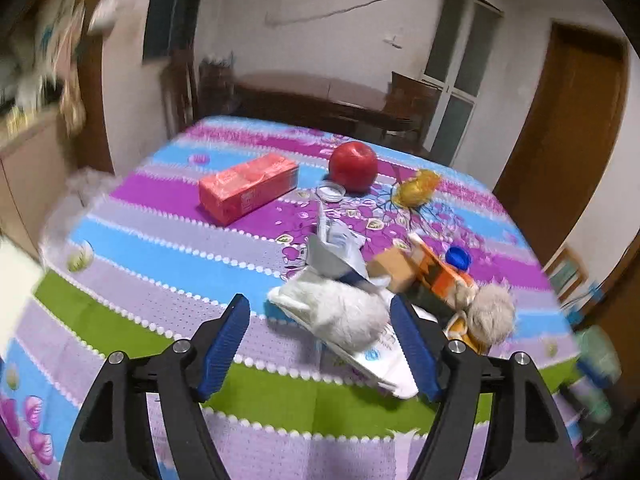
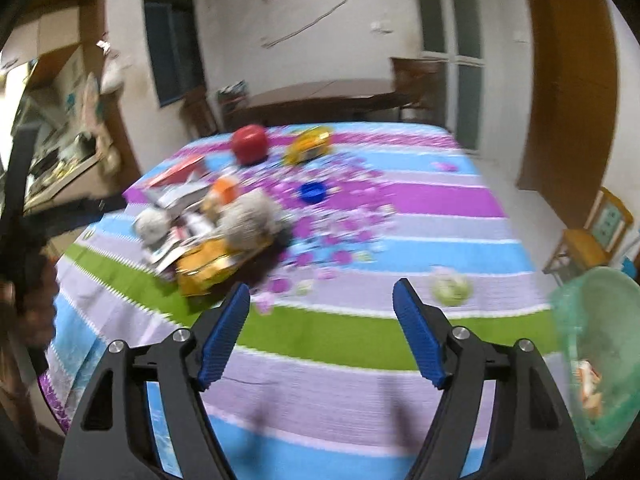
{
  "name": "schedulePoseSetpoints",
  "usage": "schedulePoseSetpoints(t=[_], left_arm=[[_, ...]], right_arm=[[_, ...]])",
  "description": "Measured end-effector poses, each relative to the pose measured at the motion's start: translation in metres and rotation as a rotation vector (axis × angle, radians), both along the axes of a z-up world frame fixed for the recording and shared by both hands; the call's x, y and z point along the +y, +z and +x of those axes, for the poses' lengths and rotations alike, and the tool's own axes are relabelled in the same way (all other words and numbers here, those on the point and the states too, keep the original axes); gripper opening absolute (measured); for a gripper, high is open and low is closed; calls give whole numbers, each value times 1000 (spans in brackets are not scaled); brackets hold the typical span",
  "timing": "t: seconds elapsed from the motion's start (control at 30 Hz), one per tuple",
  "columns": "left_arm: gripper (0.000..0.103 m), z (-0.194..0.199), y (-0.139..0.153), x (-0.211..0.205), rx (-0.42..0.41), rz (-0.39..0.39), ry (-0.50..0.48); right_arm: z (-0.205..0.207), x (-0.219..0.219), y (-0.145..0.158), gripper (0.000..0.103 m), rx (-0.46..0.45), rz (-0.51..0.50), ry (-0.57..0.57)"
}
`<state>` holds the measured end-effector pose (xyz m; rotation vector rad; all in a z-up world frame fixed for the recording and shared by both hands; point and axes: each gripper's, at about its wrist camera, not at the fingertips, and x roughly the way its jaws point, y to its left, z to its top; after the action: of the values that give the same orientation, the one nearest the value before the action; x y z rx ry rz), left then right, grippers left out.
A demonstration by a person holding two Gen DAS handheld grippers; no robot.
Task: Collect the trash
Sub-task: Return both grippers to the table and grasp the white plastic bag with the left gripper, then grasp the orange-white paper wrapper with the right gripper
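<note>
The left tongs (image 1: 320, 314) are seen spread wide, with nothing gripped; a crumpled white tissue (image 1: 344, 312) on the table (image 1: 160, 240) is framed between the blue pads (image 1: 412, 344), but contact cannot be told. The right tongs (image 2: 322, 304) are likewise held wide and empty, over bare striped cloth, well apart from the trash. Both tongs are tilted down toward the table from its near edge. In the left wrist view the trash is shown as a heap just beyond the pads: the tissue lying on a white wrapper (image 1: 380, 364), grey folded paper (image 1: 332, 256) behind it, a brown box (image 1: 394, 268), an orange packet (image 1: 440, 276) and a second tissue ball (image 1: 490, 312) to the right. Farther back a pink carton (image 1: 246, 188), a red apple (image 1: 353, 166), a clear lid (image 1: 331, 192), a yellow wrapper (image 1: 416, 188) and a blue cap (image 1: 459, 258) are seen. In the blurred right wrist view the same heap (image 2: 212, 236) is placed to the left of the tongs, with the apple (image 2: 250, 145), yellow wrapper (image 2: 308, 144) and blue cap (image 2: 313, 192) beyond it. Only there is a green mesh basket (image 2: 596, 344) shown, at the right edge beside the table, with orange and white scraps inside, and a dark handle with part of a hand (image 2: 28, 304) at the far left. The pink carton is clearly shown only in the left view.
</note>
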<state>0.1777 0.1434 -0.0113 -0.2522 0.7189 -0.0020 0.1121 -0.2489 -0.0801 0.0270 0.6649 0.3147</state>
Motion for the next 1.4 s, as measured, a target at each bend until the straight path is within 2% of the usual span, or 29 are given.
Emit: schedulePoseSetpoints(t=[0.03, 0.07, 0.13, 0.17, 0.27, 0.33, 0.4, 0.43, 0.47, 0.57, 0.77, 0.9, 0.97, 1.1, 1.13, 1.2, 1.23, 1.27, 1.3, 1.4], left_arm=[[74, 7, 3, 4, 3, -23, -30], [74, 16, 8, 5, -3, -14, -52], [77, 42, 15, -2, -10, 96, -41], [77, 56, 16, -6, 2, 124, -60], [80, 100, 3, -21, 105, 163, -148], [80, 125, -17, -28, 200, 230, -130], [68, 135, -35, -27, 265, 244, -130], [49, 136, -45, -25, 300, 212, -162], [48, 132, -48, -22, 304, 169, -168], [46, 110, -42, -11, 244, 125, -166], [46, 23, -14, 15, 79, 136, -170], [46, -20, 1, 32, 15, 116, -148], [46, -39, 5, 40, -15, 124, -120], [46, -71, 14, 57, -66, 111, -85], [46, -77, 14, 61, -69, 99, -82], [46, -87, 15, 67, -66, 78, -76], [46, -88, 15, 68, -65, 79, -75], [46, -90, 14, 69, -64, 83, -72], [46, -91, 14, 68, -62, 90, -64], [46, -88, 14, 62, -71, 84, -65]], right_arm=[[-1, 6, -1, 71, 4, -2, 10], [-1, 12, -2, 71, 9, -2, 18], [-1, 23, -5, 71, 27, 9, 37], [-1, 24, -6, 71, 30, 11, 41], [-2, 28, -7, 71, 32, -1, 39], [-2, 25, -7, 71, 36, 1, 30], [-1, 19, -6, 71, 36, 8, 22], [0, 18, -5, 71, 35, 7, 20], [0, 16, -4, 71, 31, 2, 18], [3, 15, 0, 71, 19, -8, 29], [5, 36, 22, 71, -73, -61, 118], [25, 71, 42, 71, -132, -127, 225], [45, 90, 43, 71, -120, -189, 260], [101, 123, 29, 70, -28, -296, 287], [109, 126, 25, 66, -12, -308, 285], [129, 132, 10, 48, 54, -329, 281], [136, 133, 4, 44, 88, -335, 272], [142, 133, -3, 34, 119, -339, 257], [148, 130, -8, 13, 154, -319, 249], [138, 117, -2, 10, 139, -231, 256]])
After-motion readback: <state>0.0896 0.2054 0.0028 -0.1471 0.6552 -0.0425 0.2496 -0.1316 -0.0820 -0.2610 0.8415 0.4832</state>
